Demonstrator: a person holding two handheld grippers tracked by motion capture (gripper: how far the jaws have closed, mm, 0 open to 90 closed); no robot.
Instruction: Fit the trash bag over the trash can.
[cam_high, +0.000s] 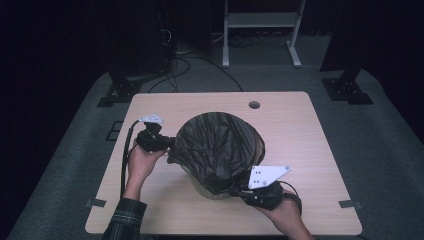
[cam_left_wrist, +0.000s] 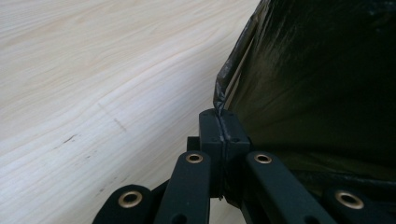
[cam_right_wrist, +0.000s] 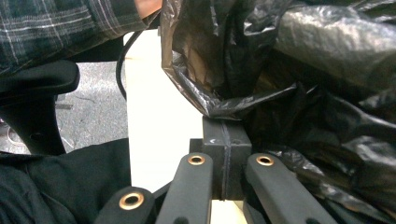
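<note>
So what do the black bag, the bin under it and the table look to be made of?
Bin bag: thin plastic film, glossy, judging by its crinkles and sheen; both grippers, left and right, pinch its edge. Bin: a tan wall shows below the bag; material unclear, possibly plastic or card. Table: pale wood-grain top, matte, perhaps laminate rather than solid wood.

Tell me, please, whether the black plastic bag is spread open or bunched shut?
Spread open: the black plastic bag drapes over the tan bin, each edge pinched by the left gripper and right gripper.
</note>
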